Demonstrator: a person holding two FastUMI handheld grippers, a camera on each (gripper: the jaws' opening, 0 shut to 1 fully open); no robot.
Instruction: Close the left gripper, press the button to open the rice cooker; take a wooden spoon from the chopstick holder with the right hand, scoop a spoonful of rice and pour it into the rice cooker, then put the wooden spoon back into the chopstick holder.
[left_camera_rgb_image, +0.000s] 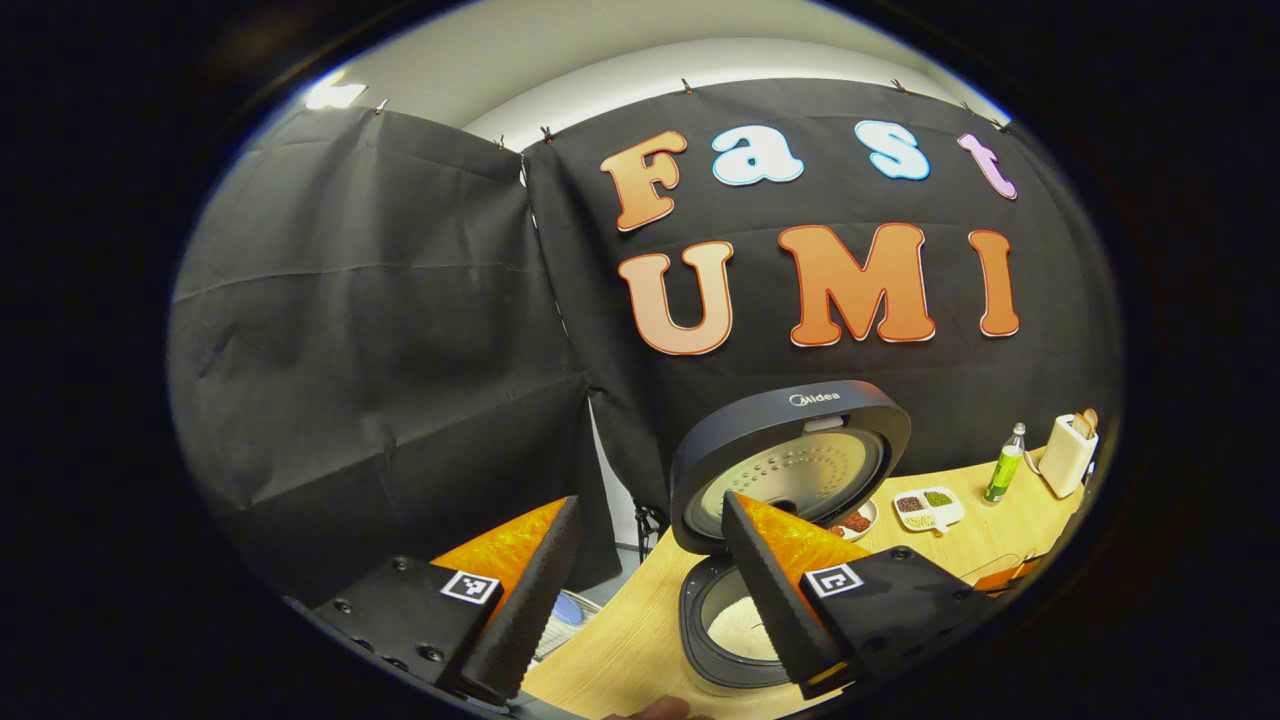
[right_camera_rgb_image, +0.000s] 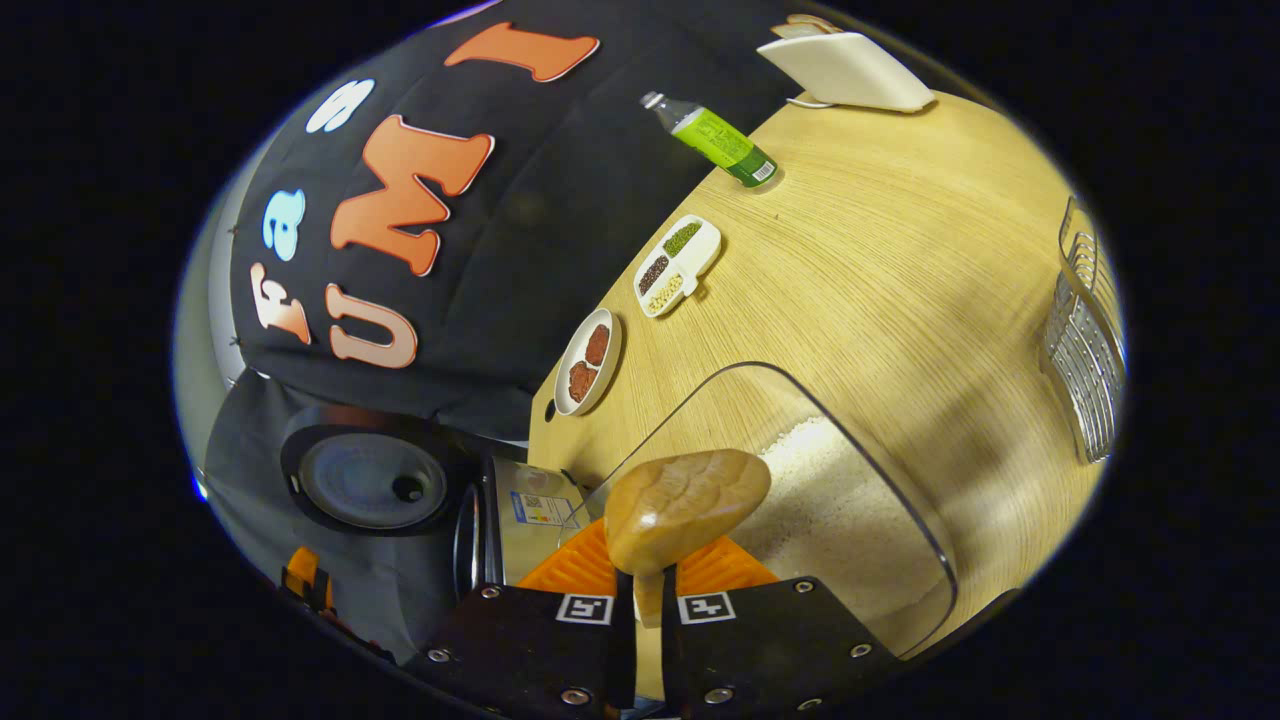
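In the left gripper view, the dark rice cooker (left_camera_rgb_image: 720, 640) stands on the wooden table (left_camera_rgb_image: 620, 640) with its lid (left_camera_rgb_image: 790, 460) swung up, and white rice lies in its inner pot (left_camera_rgb_image: 738, 628). My left gripper (left_camera_rgb_image: 650, 505) hangs open in front of it, fingers wide apart and holding nothing. In the right gripper view, my right gripper (right_camera_rgb_image: 648, 580) is shut on the handle of the wooden spoon (right_camera_rgb_image: 688, 508). The spoon's bowl hovers over the near rim of a clear container (right_camera_rgb_image: 900, 530) holding rice (right_camera_rgb_image: 820, 490); no rice shows on the spoon. The white chopstick holder (right_camera_rgb_image: 850, 70) stands far back.
A green bottle (right_camera_rgb_image: 715, 140), a three-part dish of beans (right_camera_rgb_image: 678, 264) and a small dish of red grains (right_camera_rgb_image: 588, 362) line the table's back edge. A metal rack (right_camera_rgb_image: 1085, 340) stands at the right. The open cooker's lid (right_camera_rgb_image: 370, 480) sits left of the container.
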